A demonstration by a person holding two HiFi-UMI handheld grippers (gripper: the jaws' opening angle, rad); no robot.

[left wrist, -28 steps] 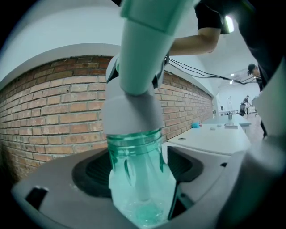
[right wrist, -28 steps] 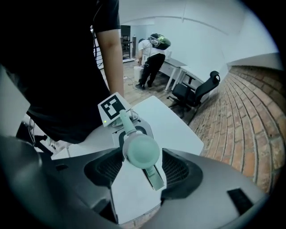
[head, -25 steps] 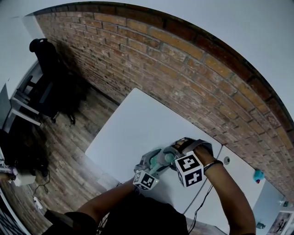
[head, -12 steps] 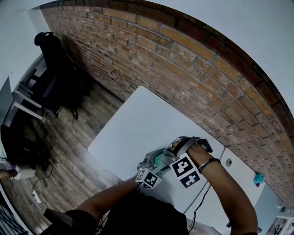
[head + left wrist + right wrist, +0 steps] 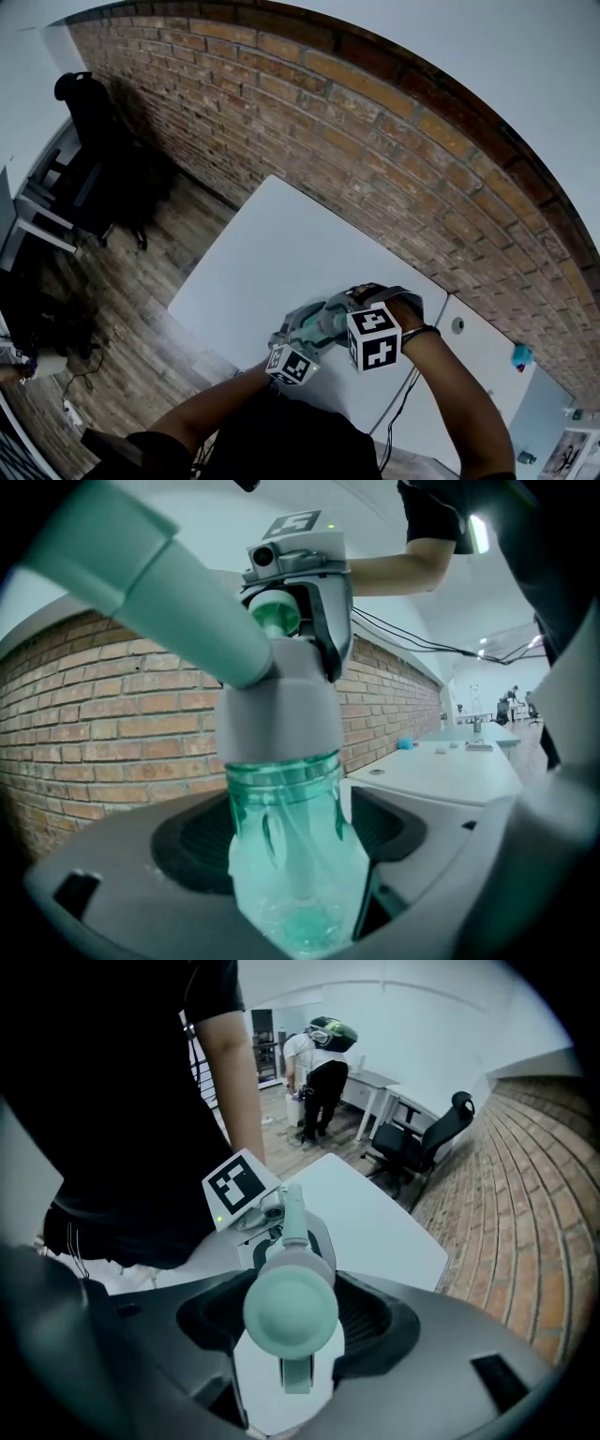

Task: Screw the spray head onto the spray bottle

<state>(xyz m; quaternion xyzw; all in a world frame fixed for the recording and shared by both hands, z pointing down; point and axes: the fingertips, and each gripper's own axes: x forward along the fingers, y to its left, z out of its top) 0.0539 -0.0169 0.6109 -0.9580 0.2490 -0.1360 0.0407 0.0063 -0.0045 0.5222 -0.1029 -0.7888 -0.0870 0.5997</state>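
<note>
In the left gripper view a clear green spray bottle (image 5: 292, 855) stands up between the jaws, and my left gripper (image 5: 292, 897) is shut on its body. A grey collar (image 5: 277, 710) with a mint spray head (image 5: 141, 569) sits on the bottle's neck. My right gripper (image 5: 302, 592) closes on the head from above. The right gripper view looks down on the round mint top of the spray head (image 5: 291, 1305), with my right gripper (image 5: 291, 1326) shut on it and the trigger (image 5: 296, 1372) below. In the head view both grippers meet over the bottle (image 5: 326, 322) near the table's front edge.
The white table (image 5: 272, 253) runs along a brick wall (image 5: 375, 141). A second white table (image 5: 487, 361) at the right bears a small teal thing (image 5: 520, 355). A black office chair (image 5: 89, 112) stands at far left on the wood floor. Another person (image 5: 323, 1063) stands by desks.
My right gripper's marker cube has turned and shifted slightly left over the bottle's top. The left gripper has kept its hold on the bottle in nearly the same place.
</note>
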